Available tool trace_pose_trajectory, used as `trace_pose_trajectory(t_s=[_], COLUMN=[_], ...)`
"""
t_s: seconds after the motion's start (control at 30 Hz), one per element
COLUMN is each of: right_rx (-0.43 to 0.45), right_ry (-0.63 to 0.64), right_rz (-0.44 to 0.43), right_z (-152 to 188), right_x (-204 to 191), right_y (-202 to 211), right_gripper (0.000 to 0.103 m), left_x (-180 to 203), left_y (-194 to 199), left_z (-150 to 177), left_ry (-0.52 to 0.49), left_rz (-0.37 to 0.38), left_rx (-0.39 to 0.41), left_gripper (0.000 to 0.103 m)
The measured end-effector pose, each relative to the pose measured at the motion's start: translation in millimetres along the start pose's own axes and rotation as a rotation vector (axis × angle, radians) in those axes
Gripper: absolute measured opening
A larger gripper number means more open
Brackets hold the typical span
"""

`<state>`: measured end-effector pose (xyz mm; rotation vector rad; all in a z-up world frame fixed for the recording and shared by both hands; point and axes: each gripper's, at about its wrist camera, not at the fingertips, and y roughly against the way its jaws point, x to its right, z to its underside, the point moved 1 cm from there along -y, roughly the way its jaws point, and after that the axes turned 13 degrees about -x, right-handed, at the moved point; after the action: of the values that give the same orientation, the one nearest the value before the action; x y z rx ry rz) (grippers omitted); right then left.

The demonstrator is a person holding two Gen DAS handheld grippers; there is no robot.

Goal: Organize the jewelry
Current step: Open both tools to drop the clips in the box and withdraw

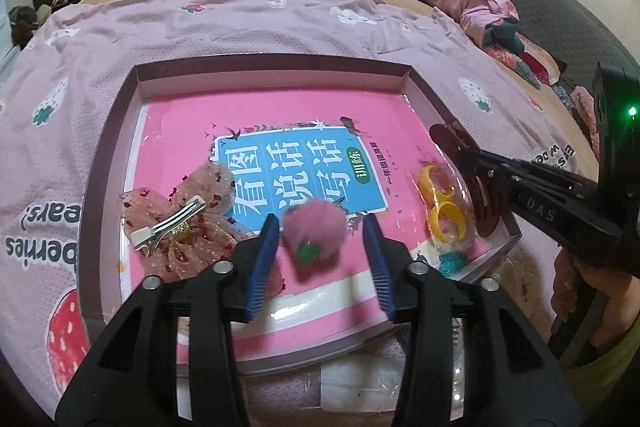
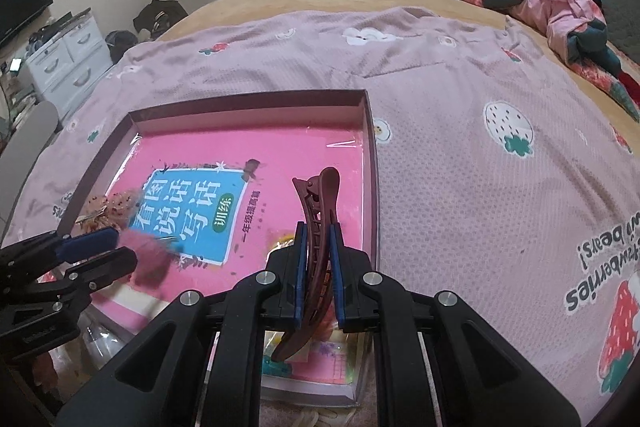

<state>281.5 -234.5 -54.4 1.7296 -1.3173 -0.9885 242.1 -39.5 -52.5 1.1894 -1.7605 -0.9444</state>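
Inside the shallow box [image 1: 110,131], the left hand-held gripper [image 1: 322,247] is standing open around a pink pompom [image 1: 314,227], pads clear, while the right hand-held gripper [image 2: 318,267] is clamping a brown hair claw [image 2: 316,227].

Both my wrist cameras look steeply down along my jaws, close over the shallow cardboard tray [image 1: 105,163] [image 2: 372,163] lined with the pink book, which both views share, on the bed.

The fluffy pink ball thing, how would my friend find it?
Look in the shallow box on the bed, lined with a pink book. The fluffy pink ball sits between the left tongs. Unlike the flat glittery bow clip beside it, it's round, fuzzy, with a green bead.
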Motion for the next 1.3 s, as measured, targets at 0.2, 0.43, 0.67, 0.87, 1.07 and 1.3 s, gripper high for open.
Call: trace_pose_trajectory(t_s=[0.2,0.43,0.67,0.87,1.07,1.3], right_rx=[0.004,0.086,0.172,0.231,0.275,0.318], right_ry=[-0.024,-0.074,-0.078,-0.073,-0.059,-0.034], right_rz=[-0.048,-0.093,-0.112,-0.119,-0.124,-0.129], right_z=[9,22,32,39,46,58], right_x=[1,4,3,2,-2,-8], right_y=[9,47,93,126,154,181], right_gripper=[0.048,0.073,0.088,0.091,0.092,0.092], left_x=[3,-2,-11,-20,-22,-25], left_y=[10,32,67,107,137,156], left_z=[5,13,20,25,33,44], left_ry=[-0.007,0.027,0.089,0.133,0.146,0.149], left_rz=[-0.007,-0.001,-0.010,-0.026,-0.033,-0.043], left_rx=[0.016,0.036,0.106,0.185,0.238,0.270], left_gripper=[0.047,0.063,0.091,0.093,0.093,0.093])
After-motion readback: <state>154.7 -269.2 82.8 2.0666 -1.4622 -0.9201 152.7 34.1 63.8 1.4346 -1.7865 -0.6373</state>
